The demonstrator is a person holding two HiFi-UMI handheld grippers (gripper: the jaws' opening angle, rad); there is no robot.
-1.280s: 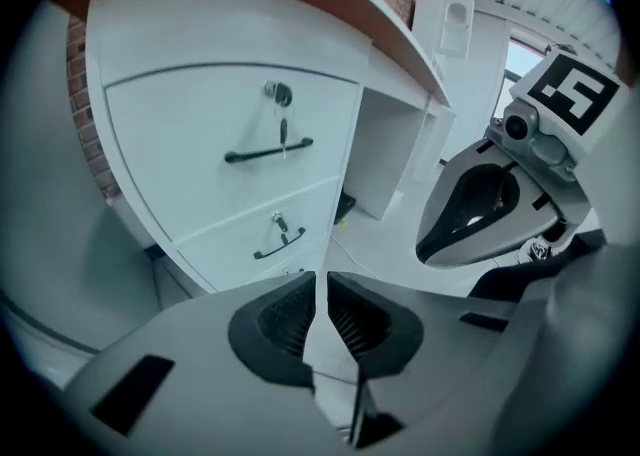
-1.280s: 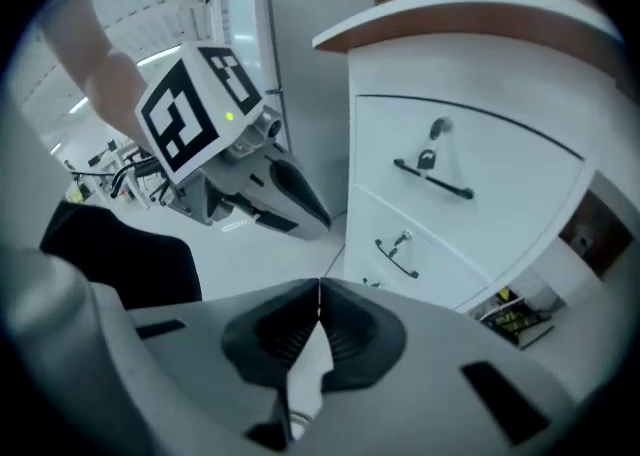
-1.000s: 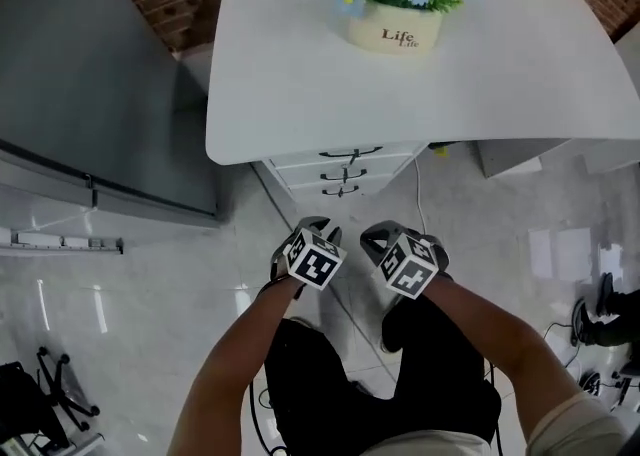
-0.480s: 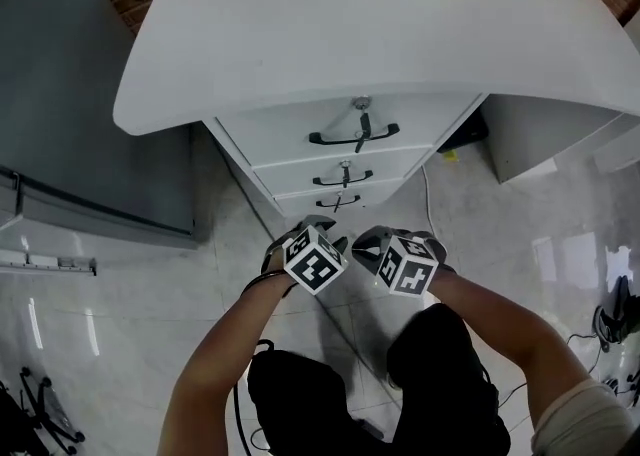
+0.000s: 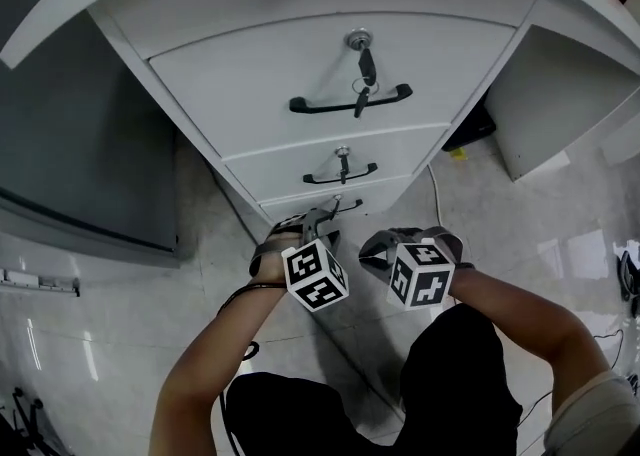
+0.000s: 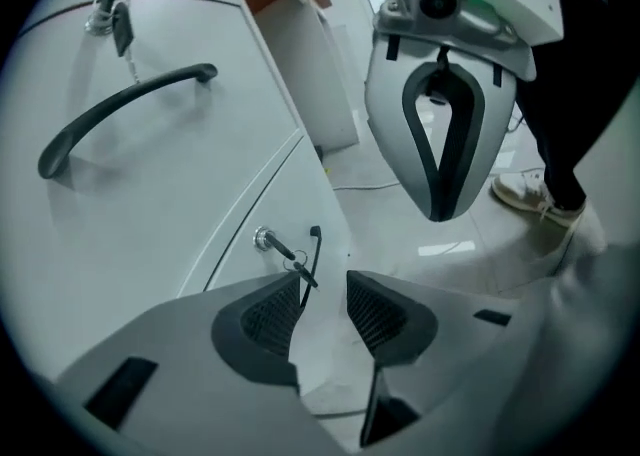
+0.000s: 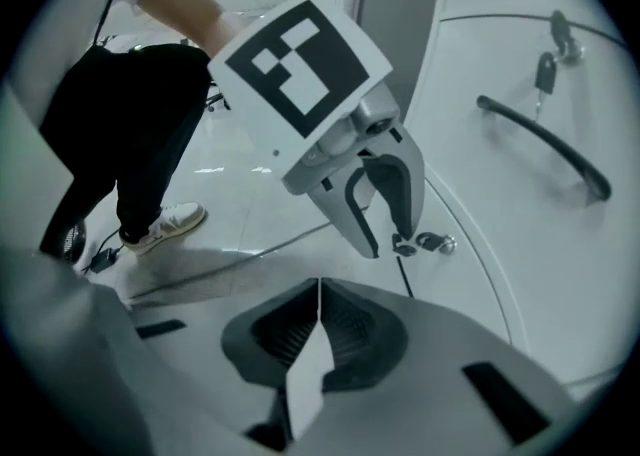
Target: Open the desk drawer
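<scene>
Now left claw (image 6: 322, 306) just opening, ribbed pads (image 6: 272, 312) bare, thin curved black handle (image 6: 313, 249) beyond; right claw (image 7: 317, 324) closed, empty.

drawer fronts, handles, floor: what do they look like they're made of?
Drawer fronts: white, smooth, matte; painted metal or laminate, can't tell which.
Handles: black slim bowed bars with a slight sheen; probably coated metal, possibly plastic.
Floor: pale glossy tile, going by the mirrored light patches and the straight seam lines.
</scene>
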